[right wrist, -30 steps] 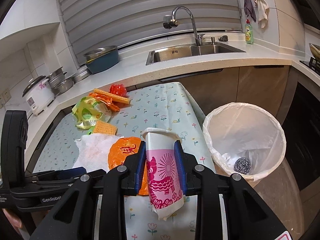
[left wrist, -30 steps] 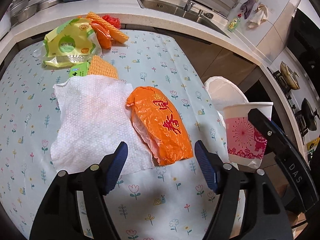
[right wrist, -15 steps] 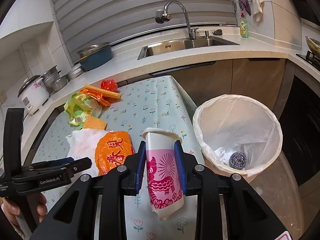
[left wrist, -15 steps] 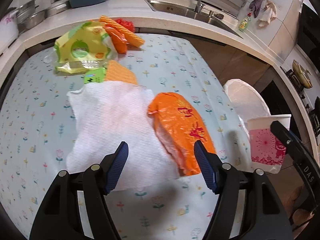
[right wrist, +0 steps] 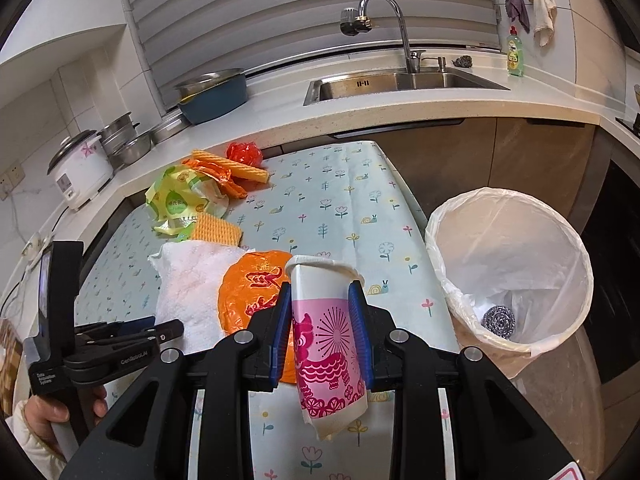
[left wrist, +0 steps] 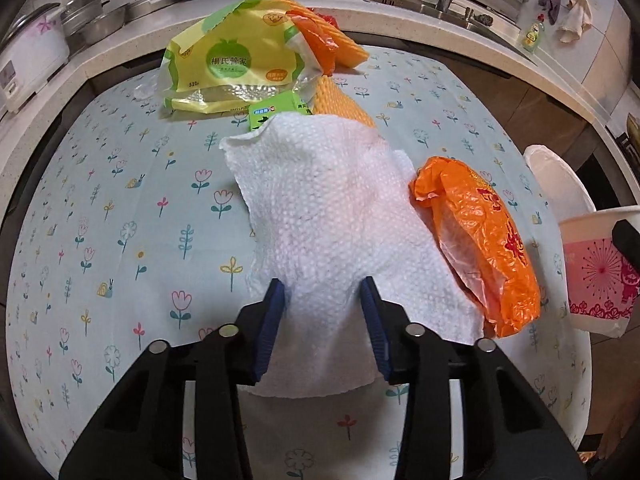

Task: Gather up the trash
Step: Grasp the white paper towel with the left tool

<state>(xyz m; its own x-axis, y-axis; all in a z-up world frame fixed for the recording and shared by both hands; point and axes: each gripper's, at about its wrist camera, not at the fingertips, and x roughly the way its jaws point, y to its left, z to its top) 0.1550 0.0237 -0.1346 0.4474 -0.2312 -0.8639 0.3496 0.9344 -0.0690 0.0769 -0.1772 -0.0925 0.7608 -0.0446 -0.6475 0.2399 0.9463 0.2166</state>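
Observation:
My left gripper (left wrist: 323,300) is part open, its jaws on either side of a bunched fold of the white paper towel (left wrist: 332,216) lying on the flowered tablecloth (left wrist: 120,208). An orange plastic bag (left wrist: 484,248) lies right of the towel. My right gripper (right wrist: 320,320) is shut on a squashed pink and white paper cup (right wrist: 326,340), held above the table's right edge. The cup also shows at the right of the left wrist view (left wrist: 596,272). The white-lined trash bin (right wrist: 516,264) stands right of the table with a steel scourer (right wrist: 498,318) inside.
At the table's far end lie a yellow-green food bag (left wrist: 232,68), a small green packet (left wrist: 276,114), orange sponge wafers (left wrist: 340,100) and a red wrapper (right wrist: 245,153). The counter behind holds a sink (right wrist: 400,82), pots and a rice cooker (right wrist: 80,168).
My left gripper has moved left from the orange bag onto the paper towel and its jaws have narrowed around a fold. The right gripper still holds the cup, barely moved.

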